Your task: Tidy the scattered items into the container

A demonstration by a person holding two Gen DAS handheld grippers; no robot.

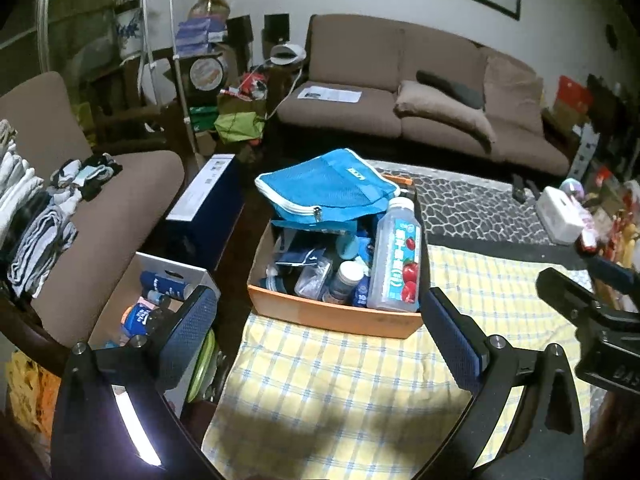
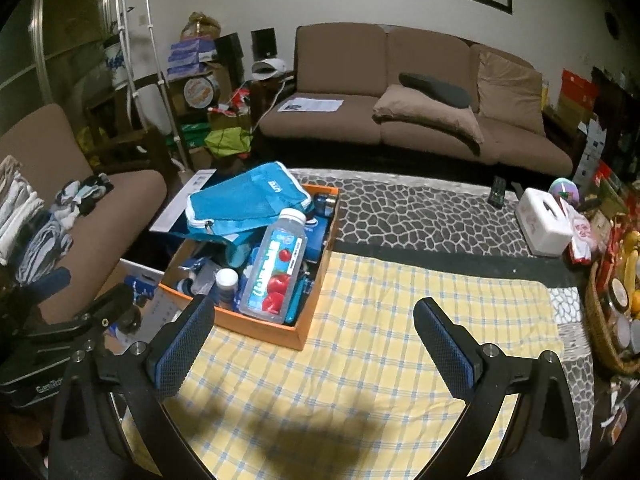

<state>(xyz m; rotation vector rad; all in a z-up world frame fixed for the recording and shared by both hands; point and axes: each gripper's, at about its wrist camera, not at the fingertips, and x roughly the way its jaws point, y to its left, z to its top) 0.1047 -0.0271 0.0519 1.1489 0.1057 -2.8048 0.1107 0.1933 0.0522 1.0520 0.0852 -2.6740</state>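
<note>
An orange box [image 1: 320,314] [image 2: 260,326] stands on a yellow checked cloth [image 1: 360,392] [image 2: 360,340], packed with small items. A clear juice bottle [image 1: 396,260] [image 2: 276,268] with a blue label leans inside it, and a blue zip bag [image 1: 324,188] [image 2: 244,200] lies on top at the back. A white-capped jar [image 1: 346,280] [image 2: 227,286] sits beside the bottle. My left gripper [image 1: 320,336] hangs open just in front of the box, nothing between its fingers. My right gripper [image 2: 314,344] is open over the cloth, right of the box's near corner.
A white carton [image 1: 160,292] with blue bottles stands left of the table. A brown chair [image 1: 100,208] holds folded clothes. A white tissue box [image 2: 544,220], a remote [image 2: 497,196] and a wicker basket [image 2: 604,328] sit to the right. A brown sofa [image 2: 400,120] lines the far wall.
</note>
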